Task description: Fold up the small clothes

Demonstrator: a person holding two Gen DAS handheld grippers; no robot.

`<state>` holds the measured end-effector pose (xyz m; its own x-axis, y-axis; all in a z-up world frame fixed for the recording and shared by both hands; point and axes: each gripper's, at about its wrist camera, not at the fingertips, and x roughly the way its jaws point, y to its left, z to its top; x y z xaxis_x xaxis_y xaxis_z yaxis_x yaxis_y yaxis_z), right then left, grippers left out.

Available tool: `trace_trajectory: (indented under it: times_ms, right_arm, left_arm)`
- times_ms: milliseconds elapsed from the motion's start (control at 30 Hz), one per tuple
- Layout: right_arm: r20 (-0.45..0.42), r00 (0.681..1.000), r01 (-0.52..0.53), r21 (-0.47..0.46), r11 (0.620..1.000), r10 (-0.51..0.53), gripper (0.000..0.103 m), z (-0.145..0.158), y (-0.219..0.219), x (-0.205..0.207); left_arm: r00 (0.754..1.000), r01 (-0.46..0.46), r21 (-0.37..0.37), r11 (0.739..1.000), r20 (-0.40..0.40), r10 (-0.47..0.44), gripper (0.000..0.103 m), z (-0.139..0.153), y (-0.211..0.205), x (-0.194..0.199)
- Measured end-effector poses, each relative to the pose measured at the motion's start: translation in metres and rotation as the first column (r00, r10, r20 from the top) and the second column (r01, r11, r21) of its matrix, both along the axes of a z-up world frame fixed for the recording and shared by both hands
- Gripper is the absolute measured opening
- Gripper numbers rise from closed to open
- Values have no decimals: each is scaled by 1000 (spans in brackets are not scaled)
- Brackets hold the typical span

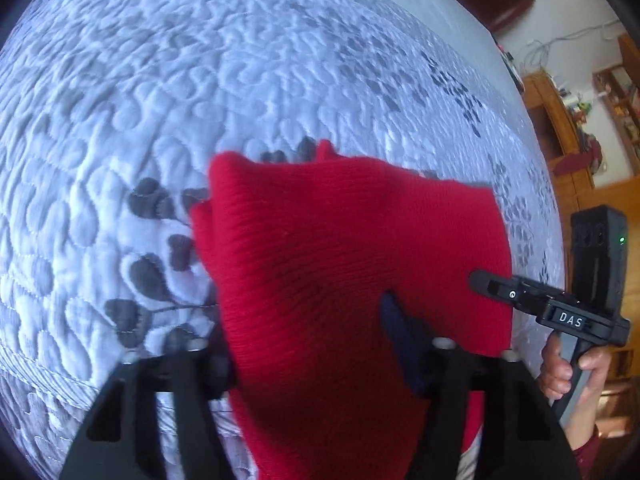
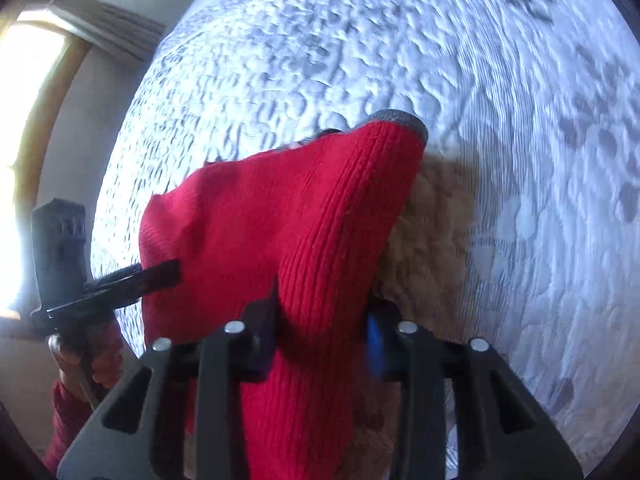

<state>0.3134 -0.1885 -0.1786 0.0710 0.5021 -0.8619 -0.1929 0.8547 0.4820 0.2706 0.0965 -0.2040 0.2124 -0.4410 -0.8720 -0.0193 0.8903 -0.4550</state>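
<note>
The left gripper (image 1: 312,344) and right gripper (image 2: 320,344) each pinch the red sweater (image 1: 352,256) between their fingers, above the bed (image 1: 160,100).

Red knit garment (image 1: 352,264) hangs bunched between the left gripper (image 1: 316,328) fingers, pads look pressed on it, tho the near fold hides the contact. Rest is placed relative to the garment: behind and left, white quilted bedspread (image 1: 200,80) w/ grey leaf print. At its right edge, right gripper (image 1: 496,286) tip sits on the cloth; a hand (image 1: 568,368) grips that handle. Far right, wooden furniture (image 1: 560,128).
</note>
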Motion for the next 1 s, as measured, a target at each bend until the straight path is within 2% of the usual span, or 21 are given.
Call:
trace_trajectory:
  times_ms: [67,167,233,300,400,500,633,767,900,1000]
  right_arm:
    - [30,999,-10,-1,1000,11,30,10,0,-3]
    - [65,998,12,67,998,-17,30,30,-13,-9]
    - [86,996,30,45,999,-34,30,35,-19,-13]
    - [83,994,65,-5,998,-65,30,28,-24,-12]
    - [31,995,100,-11,995,-99,32,1,-29,-9]
    - [21,993,113,9,994,-113,37,-7,-32,-8]
    - [33,993,113,2,994,-113,51,1,-42,-18]
    - [51,993,103,28,994,-104,55,14,-48,-40]
    - [23,997,68,91,994,-71,57,15,-53,-84]
    - [-2,999,49,108,993,-49,60,8,-51,-118]
  left_arm:
    - [1000,-11,0,1000,16,11,39,5,-2,-2]
    - [998,-11,-34,999,64,13,33,18,-3,-6]
    - [997,-15,-62,998,74,20,29,20,-3,-5]
    - [998,-22,-60,998,64,26,28,13,-4,0]
    - [999,-32,-72,997,36,35,41,-4,-3,6]
    - [999,-51,-106,993,13,52,48,-5,5,3]
    - [999,-38,-53,998,13,38,61,5,7,-8]
    - [1000,3,-47,999,18,-2,66,15,4,-35]
    - [998,58,25,998,39,-59,74,18,-12,-70]
    - [997,50,69,996,51,-54,77,13,-17,-95]
